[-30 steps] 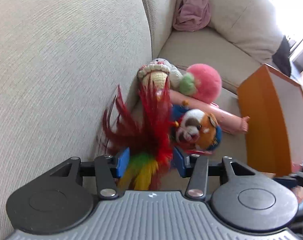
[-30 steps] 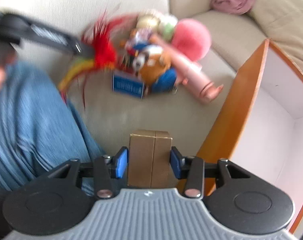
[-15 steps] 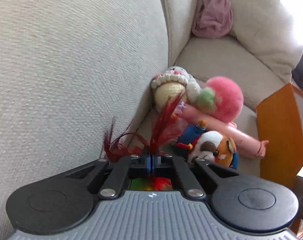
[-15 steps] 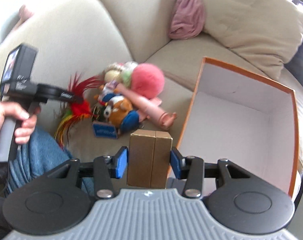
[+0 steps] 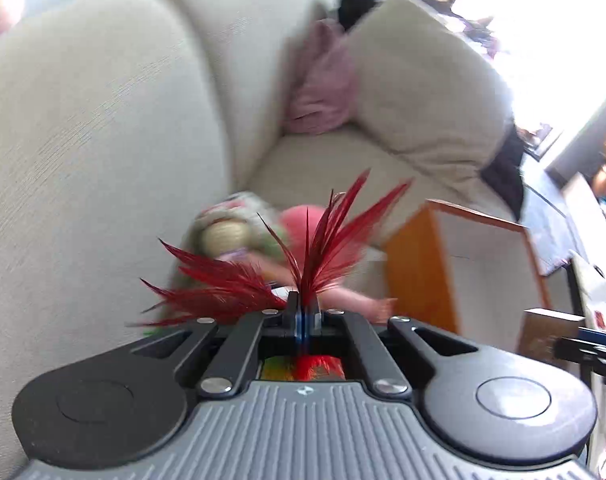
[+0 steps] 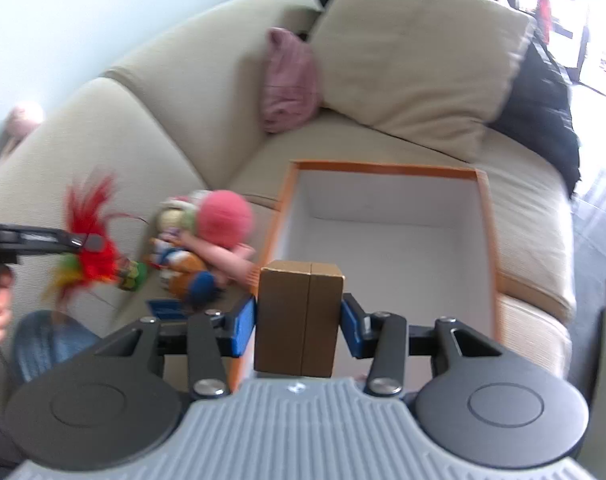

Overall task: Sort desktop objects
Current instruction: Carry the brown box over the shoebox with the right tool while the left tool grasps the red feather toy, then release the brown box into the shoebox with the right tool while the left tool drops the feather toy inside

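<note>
brown cardboard box (image 6: 299, 320) sits clamped in the right claw (image 6: 299, 322), just near of the white-lined orange open bin (image 6: 387, 240); left claw (image 5: 303, 316) pinches a red feather toy (image 5: 327, 240).

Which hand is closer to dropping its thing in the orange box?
The right. Its hand-held gripper holds the brown box right at the orange box opening. The left hand-held gripper grips the feather toy farther away.

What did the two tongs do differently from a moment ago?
The left tongs snapped shut on the feather toy and lifted it off the sofa. The right tongs carried the brown box over the orange bin, gripping it as before. The plush toys stayed piled by the bin.
</note>
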The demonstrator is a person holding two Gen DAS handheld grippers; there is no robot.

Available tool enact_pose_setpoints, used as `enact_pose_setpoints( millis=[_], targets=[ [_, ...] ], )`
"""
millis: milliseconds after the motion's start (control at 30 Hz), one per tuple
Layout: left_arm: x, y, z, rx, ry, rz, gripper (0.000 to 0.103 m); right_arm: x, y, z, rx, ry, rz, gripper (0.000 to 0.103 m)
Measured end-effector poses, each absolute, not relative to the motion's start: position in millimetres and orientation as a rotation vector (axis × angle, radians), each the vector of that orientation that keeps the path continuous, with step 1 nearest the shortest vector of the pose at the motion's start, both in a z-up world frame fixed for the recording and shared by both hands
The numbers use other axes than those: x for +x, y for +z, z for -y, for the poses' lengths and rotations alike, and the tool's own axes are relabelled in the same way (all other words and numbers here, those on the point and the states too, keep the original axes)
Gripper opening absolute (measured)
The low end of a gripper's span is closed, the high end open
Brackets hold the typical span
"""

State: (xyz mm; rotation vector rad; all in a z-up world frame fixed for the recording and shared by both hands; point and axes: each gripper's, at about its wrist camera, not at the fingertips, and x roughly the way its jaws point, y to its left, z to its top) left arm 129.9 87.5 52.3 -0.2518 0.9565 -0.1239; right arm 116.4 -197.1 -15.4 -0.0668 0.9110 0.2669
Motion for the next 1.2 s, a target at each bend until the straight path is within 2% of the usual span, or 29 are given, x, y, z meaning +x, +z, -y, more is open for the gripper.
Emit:
enact_pose_setpoints(
  millis=[267,600,933,1200],
  targets=[
    [129,84,-12,-0.206,-0.327,-0.915,0.001,121,-37,255,-0.112,0.17,-1.034,0.047],
    [114,102,56,-0.154,-0.48,-0.897,0.001,134,-76,259,-0.215,0.228,-1.174,0.047],
    [115,82,71,-0.164,-0.535,-0.962,0.001,156,-107,249,-0.318,0.311,-1.361,0.047],
    [117,77,71,-0.175,-0.542,-0.988,0.001,167,-118,248,-0.249,0.331,-1.445,0.048]
  ],
)
